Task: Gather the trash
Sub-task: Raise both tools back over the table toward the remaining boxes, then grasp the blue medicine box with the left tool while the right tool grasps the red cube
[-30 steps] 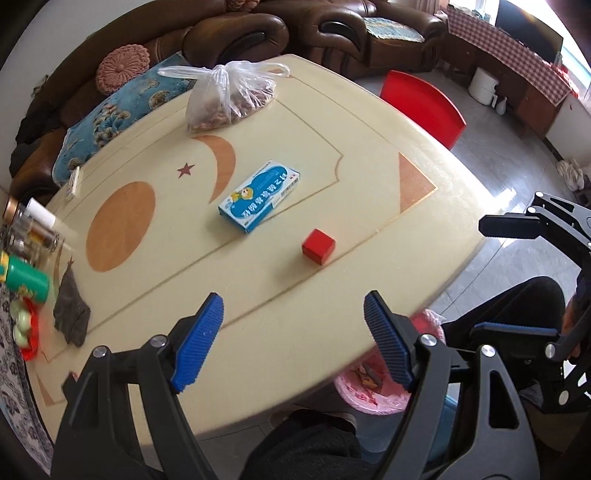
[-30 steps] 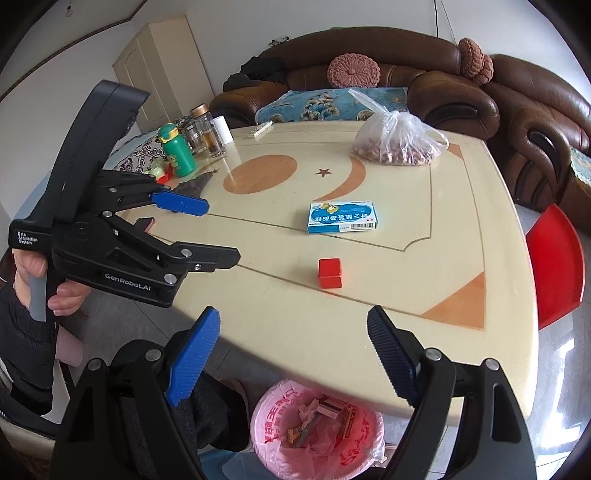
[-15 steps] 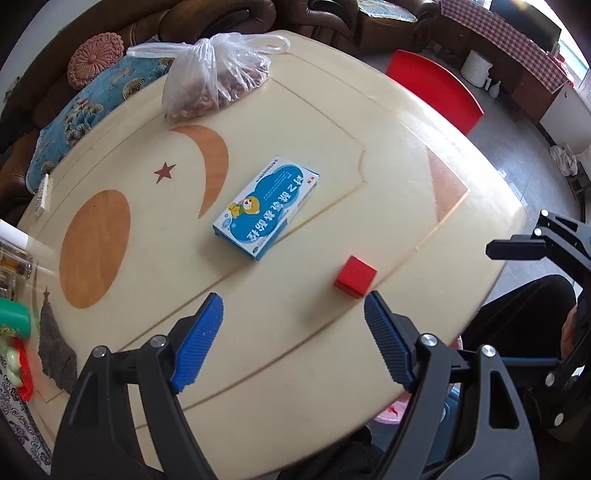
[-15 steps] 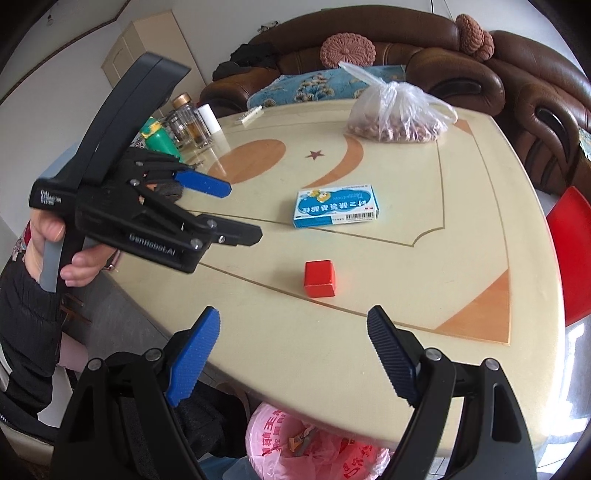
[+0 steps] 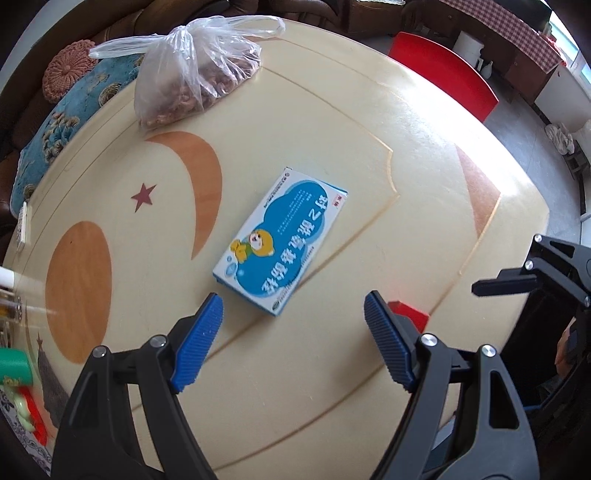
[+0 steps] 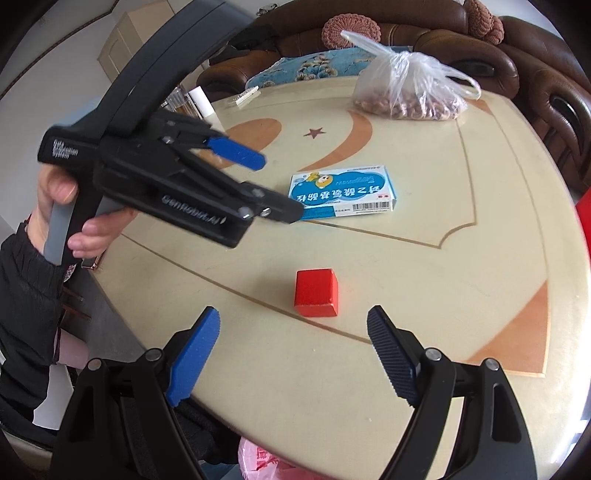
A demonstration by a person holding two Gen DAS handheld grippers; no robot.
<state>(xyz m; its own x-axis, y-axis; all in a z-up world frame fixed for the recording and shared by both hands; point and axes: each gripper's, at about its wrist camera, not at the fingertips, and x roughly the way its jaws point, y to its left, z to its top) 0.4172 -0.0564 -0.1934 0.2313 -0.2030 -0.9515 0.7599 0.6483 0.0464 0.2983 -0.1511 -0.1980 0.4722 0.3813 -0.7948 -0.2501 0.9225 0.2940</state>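
Looking down on a cream table [image 5: 332,387] inlaid with an orange crescent, an orange oval and a small dark red star. A brown leather sofa [image 6: 535,66] wraps the far side, with a blue floral cushion [image 5: 59,125] and a round pink crocheted one [image 6: 351,31] on it; a red chair [image 5: 443,74] stands at the table's edge.

My left gripper [image 5: 291,343] hovers over the table, jaws wide apart, nothing between them. Just ahead of it lies the blue medicine box [image 5: 280,240], flat, print facing up. My right gripper [image 6: 291,362] is likewise spread and empty, with the red cube [image 6: 316,292] sitting on the table just beyond its fingertips.

From the left wrist, the cube is mostly hidden behind the right-hand finger. A clear plastic bag [image 6: 410,88] of brownish pieces rests near the far edge; I can't make out what they are. A pink-lined bin [image 6: 258,458] peeks out below the table, cut off. Bottles at the left rim are blurred and cropped.
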